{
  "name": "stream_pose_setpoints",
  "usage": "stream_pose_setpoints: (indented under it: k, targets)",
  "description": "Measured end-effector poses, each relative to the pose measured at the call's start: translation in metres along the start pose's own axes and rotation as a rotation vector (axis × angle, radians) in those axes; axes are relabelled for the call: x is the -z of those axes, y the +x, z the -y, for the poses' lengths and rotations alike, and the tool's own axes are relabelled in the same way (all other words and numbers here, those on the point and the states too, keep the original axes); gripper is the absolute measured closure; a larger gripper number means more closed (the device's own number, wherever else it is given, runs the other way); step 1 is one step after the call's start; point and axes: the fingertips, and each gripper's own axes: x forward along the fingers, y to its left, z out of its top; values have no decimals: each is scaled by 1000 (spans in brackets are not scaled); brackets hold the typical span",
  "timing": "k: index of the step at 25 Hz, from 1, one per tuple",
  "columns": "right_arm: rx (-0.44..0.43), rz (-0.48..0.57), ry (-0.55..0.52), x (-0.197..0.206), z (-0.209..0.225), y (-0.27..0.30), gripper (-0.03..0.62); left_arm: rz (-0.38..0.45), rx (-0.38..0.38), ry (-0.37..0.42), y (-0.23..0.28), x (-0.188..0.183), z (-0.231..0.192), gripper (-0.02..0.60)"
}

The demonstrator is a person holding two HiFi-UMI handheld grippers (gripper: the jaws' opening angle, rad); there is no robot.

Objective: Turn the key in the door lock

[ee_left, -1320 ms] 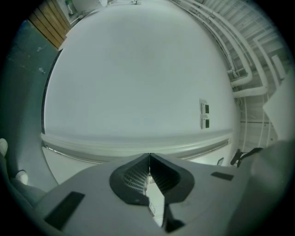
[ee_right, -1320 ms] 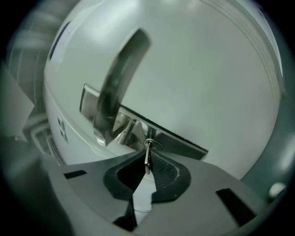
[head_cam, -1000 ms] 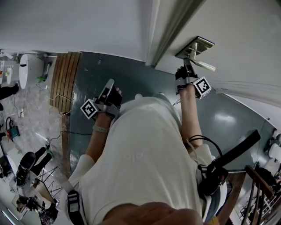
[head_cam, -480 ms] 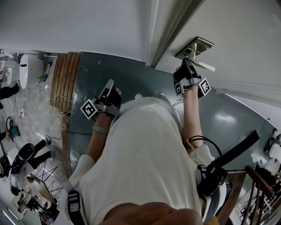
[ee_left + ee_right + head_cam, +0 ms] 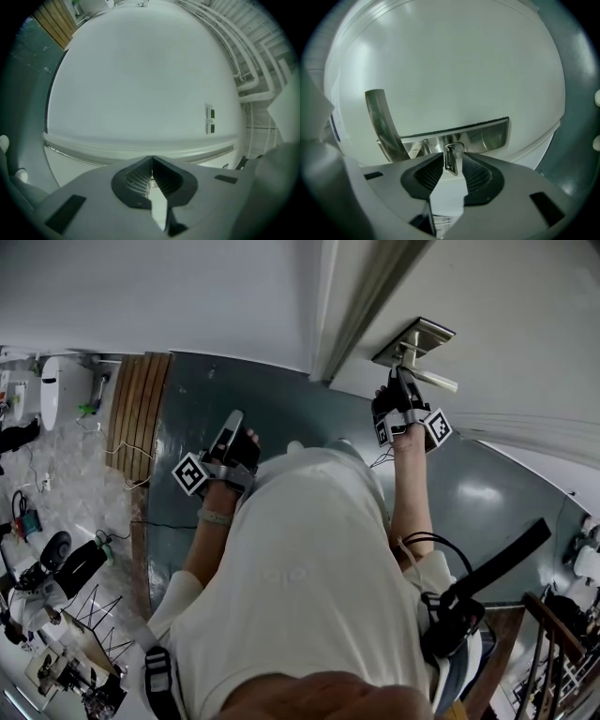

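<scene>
Rolled about its own line since a second ago, the right gripper (image 5: 401, 379) has just been opening its jaws, which now stand released with the key (image 5: 451, 158) between them. The key sits in the metal lock plate (image 5: 487, 135) beside the door handle (image 5: 378, 123), so I judge the turn made and the hand letting go. The left gripper (image 5: 232, 427) hangs idle, jaws closed on nothing, while the white door (image 5: 506, 296) rises from a smooth grey-green floor (image 5: 272, 399) with wooden boards (image 5: 141, 409) along its left edge.

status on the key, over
Left gripper shut, empty. Right gripper jaws just been opening, key between them, not gripped, in lock. Handle alongside, nothing blocking.
</scene>
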Motion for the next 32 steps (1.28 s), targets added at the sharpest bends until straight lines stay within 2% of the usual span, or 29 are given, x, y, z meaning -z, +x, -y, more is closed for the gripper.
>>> stream_pose_setpoints:
  k: [2,4,5,6,9,10,11,13,15,18,22,27,32]
  targets:
    - [20,-4,-96,-5,-4,-9,488,7,2,-6,-1,0,-1,572]
    - [59,-47,-329,-4,-13,-19,487,14,4,-15,-2,0,-3,573]
    - [91,-88,-510,0,-18,-23,488,15,6,-20,-3,0,-4,574]
    - [134,-139,-736,5,-22,-27,488,15,7,-25,-3,0,-4,572]
    - [308,-295,-1562,18,-25,-37,487,13,13,-42,-3,0,-5,574]
    - [360,-336,-1812,24,-26,-38,487,12,16,-48,-3,0,-5,573]
    - [402,-371,-2019,29,-27,-39,487,11,18,-54,-2,1,-4,573]
    - [470,-435,-2315,37,-26,-39,487,6,20,-65,-2,2,-3,572]
    - [516,-494,-2520,40,-19,-38,487,3,23,-72,-2,2,-3,573]
    - [546,-544,-2717,40,-10,-34,487,13,28,-77,-2,1,-4,574]
    - [597,-527,-2842,33,-1,-23,487,20,34,-85,-4,0,-9,573]
    - [606,-530,-2917,27,8,-7,488,39,35,-86,-8,-3,-12,573]
    - [639,-488,-2971,24,6,3,488,44,40,-95,-9,-4,-13,573]
